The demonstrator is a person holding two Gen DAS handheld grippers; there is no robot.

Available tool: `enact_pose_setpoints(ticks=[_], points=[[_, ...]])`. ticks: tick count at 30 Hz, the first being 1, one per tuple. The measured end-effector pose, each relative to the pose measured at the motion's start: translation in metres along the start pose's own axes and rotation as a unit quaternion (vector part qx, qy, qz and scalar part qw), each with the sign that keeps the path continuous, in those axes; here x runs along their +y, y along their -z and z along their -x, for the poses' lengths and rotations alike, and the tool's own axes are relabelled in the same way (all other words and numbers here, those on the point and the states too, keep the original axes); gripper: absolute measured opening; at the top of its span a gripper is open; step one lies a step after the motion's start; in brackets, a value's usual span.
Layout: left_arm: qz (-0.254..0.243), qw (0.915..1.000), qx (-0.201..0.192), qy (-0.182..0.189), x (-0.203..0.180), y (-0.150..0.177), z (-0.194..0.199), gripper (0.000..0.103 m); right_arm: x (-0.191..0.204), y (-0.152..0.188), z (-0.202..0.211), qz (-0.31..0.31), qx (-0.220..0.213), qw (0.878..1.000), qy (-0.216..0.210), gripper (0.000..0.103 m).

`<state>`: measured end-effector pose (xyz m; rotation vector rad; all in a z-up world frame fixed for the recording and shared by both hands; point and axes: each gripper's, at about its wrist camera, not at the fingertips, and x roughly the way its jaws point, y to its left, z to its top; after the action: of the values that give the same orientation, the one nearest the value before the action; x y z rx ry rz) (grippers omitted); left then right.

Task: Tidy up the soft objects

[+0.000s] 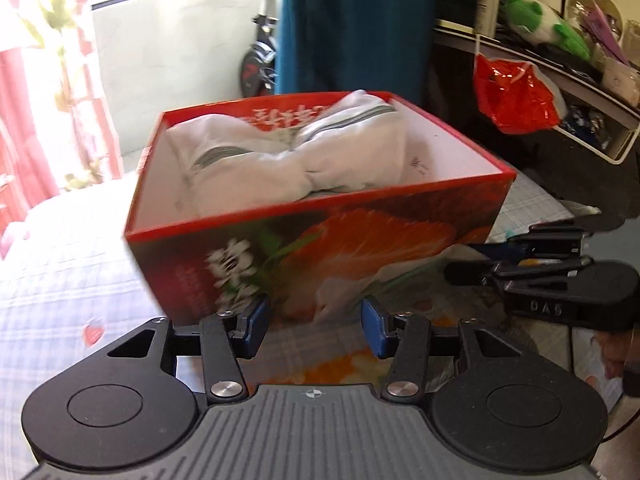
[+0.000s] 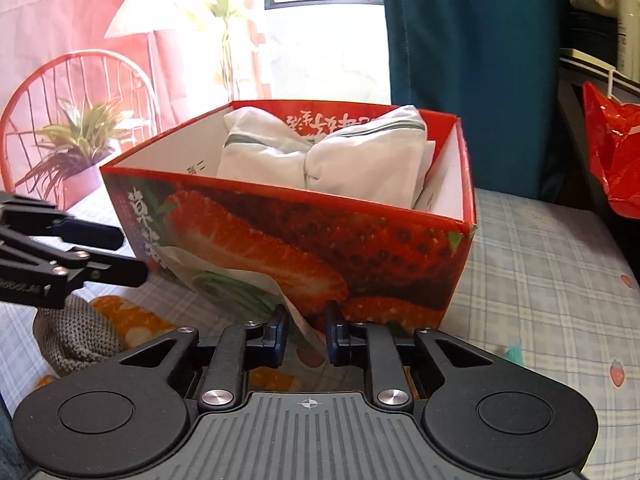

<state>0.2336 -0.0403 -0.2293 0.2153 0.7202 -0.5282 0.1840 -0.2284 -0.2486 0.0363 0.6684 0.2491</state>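
A red strawberry-print box (image 1: pixel 400 248) (image 2: pixel 380 248) stands on the bed with folded white socks (image 1: pixel 320 148) (image 2: pixel 360 168) inside. In front of it lies a white cloth with orange prints (image 1: pixel 328 364) (image 2: pixel 132 320). My right gripper (image 2: pixel 307 330) is at the box's near wall, its pads pinching a raised fold of that cloth. My left gripper (image 1: pixel 314 324) hovers open over the same cloth by the box's wall, its blue pads apart with nothing pressed between them. Each gripper shows in the other's view: the right (image 1: pixel 452 271), the left (image 2: pixel 130 254).
A grey knitted item (image 2: pixel 72 340) lies at the near left on the checked bedsheet (image 2: pixel 540 280). A red plastic bag (image 1: pixel 516 96) hangs from a cluttered shelf on the right, with a green plush (image 1: pixel 532 16) above. A teal curtain (image 2: pixel 460 60) hangs behind the box.
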Motion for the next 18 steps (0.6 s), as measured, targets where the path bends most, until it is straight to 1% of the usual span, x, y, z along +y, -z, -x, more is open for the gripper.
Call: enact_pose_setpoints(ticks=[2,4,5,7,10,11,13,15,17,18], points=[[0.010,0.9997,-0.001,0.023,0.002,-0.004,-0.008,0.052,-0.002,0.001,-0.001,-0.007,-0.002,1.000,0.000,0.019],[0.023,0.9989,0.001,0.042,0.003,-0.005,-0.015,0.052,-0.004,0.003,-0.001,-0.014,-0.004,1.000,0.000,0.024],[0.026,0.9984,0.000,0.050,0.001,-0.004,-0.019,0.052,-0.006,0.003,-0.001,-0.019,-0.005,1.000,0.000,0.025],[0.024,0.9981,-0.002,0.057,-0.002,0.000,-0.024,0.052,-0.009,0.006,0.001,-0.027,-0.008,1.000,-0.001,0.027],[0.016,0.9983,-0.001,0.056,-0.007,0.002,-0.031,0.052,-0.013,0.010,0.002,-0.035,-0.012,0.999,0.000,0.027],[0.018,0.9982,0.001,0.057,-0.009,0.000,-0.037,0.050,-0.015,0.011,0.002,-0.038,-0.014,0.999,-0.003,0.026],[0.023,0.9977,0.007,0.063,-0.008,0.001,-0.041,0.044,-0.017,0.012,0.001,-0.039,-0.014,0.999,-0.011,0.021],[0.023,0.9978,0.011,0.061,-0.008,0.003,-0.046,0.042,-0.017,0.014,0.000,-0.034,-0.013,0.999,-0.017,0.020],[0.023,0.9980,0.014,0.057,-0.007,0.004,-0.050,0.033,-0.019,0.016,-0.001,-0.033,-0.019,0.999,-0.014,0.021],[0.025,0.9980,0.016,0.055,-0.006,0.005,-0.052,0.030,-0.021,0.017,-0.002,-0.039,-0.021,0.999,-0.015,0.021]])
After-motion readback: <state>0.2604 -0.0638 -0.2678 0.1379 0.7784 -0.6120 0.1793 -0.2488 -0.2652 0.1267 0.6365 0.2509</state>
